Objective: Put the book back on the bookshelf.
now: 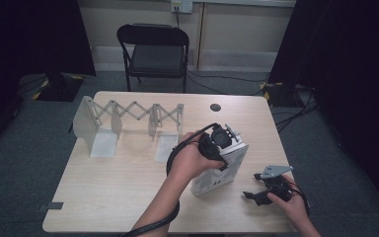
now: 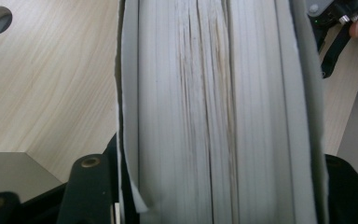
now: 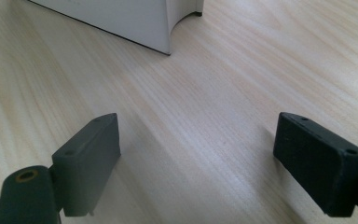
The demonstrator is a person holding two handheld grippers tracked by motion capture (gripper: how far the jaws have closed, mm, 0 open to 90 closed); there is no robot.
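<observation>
A thick white book point(image 1: 218, 174) stands upright on the wooden table point(image 1: 118, 182), right of centre. My left gripper point(image 1: 219, 140) comes down on its top edge and is shut on it. In the left gripper view the book's page edges point(image 2: 214, 107) fill the gap between the two black jaws, with the covers pressed against them. My right gripper point(image 1: 257, 195) sits low over the table to the right of the book, held in a hand. Its jaws stand wide apart in the right gripper view point(image 3: 205, 161), with bare wood between them and the book's lower corner point(image 3: 121, 21) ahead.
A white expandable rack point(image 1: 128, 117) with upright dividers stands at the back left of the table. A round cable hole point(image 1: 215, 107) lies near the far edge. A black folding chair point(image 1: 154, 49) is behind the table. The right gripper point(image 2: 338, 18) shows beyond the book.
</observation>
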